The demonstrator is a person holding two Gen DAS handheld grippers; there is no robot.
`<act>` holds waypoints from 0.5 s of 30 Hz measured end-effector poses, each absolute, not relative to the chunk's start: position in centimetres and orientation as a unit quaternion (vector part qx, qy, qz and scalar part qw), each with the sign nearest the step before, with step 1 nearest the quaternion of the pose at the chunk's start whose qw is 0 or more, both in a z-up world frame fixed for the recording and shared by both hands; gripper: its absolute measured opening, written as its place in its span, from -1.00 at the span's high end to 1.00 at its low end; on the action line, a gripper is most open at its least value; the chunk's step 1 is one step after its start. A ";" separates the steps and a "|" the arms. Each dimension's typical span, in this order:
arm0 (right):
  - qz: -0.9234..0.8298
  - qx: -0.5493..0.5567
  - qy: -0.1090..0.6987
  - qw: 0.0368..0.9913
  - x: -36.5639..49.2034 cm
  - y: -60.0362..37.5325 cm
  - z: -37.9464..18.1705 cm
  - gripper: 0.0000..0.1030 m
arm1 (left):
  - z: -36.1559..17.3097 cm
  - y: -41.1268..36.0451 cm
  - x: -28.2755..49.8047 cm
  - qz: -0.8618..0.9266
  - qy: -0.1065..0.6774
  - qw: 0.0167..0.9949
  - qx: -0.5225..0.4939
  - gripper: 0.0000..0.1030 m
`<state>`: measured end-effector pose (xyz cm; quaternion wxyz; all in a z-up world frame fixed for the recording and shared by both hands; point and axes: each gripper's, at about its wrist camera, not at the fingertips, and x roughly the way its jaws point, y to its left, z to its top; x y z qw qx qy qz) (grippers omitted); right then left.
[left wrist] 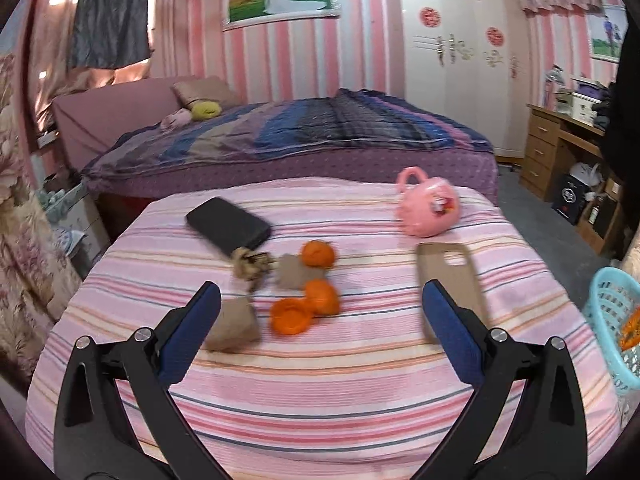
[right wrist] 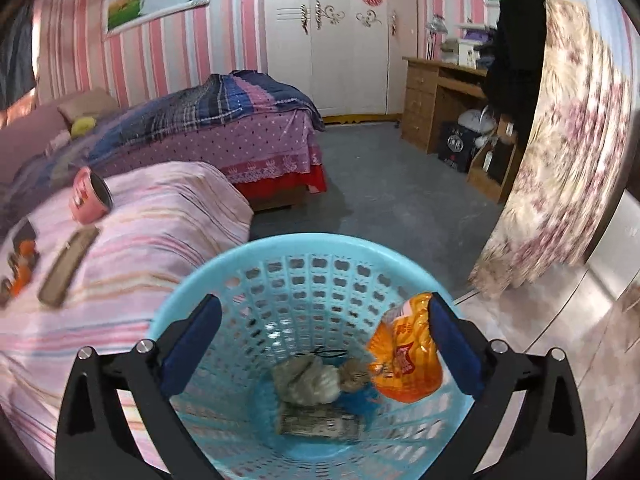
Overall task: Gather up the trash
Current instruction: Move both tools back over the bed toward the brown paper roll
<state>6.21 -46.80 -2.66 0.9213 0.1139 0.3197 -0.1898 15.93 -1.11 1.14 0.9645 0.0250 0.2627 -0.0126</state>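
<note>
Blue-padded and spread wide, the right hand-held gripper (right wrist: 320,344) hangs over the turquoise basket (right wrist: 200,276), an orange snack wrapper (right wrist: 404,364) against its right pad, apparently just let go to join the crumpled paper below. The left hand-held gripper (left wrist: 320,312), likewise open and empty, faces the striped bed (left wrist: 320,400), where orange peels (left wrist: 304,304) and brown paper scraps (left wrist: 236,324) wait around twelve o'clock. A phone case (left wrist: 452,276) (hardly trash) lies at one o'clock; a black phone (left wrist: 228,222) and pink toy (left wrist: 428,208) sit beyond.
</note>
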 end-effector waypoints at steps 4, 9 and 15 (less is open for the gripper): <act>-0.170 0.135 0.325 0.921 6.8 -46.2 -2.6 -0.91 | 0.7 1.4 16.4 0.005 0.268 0.963 0.020 -0.89; -0.170 0.095 0.349 0.917 8.3 -43.5 -2.0 -0.91 | 0.6 3.1 16.5 0.018 0.270 0.963 0.018 -0.89; -0.187 0.083 0.384 0.900 9.0 -43.0 0.1 -0.91 | 0.7 5.1 16.7 0.027 0.275 0.961 -0.009 -0.89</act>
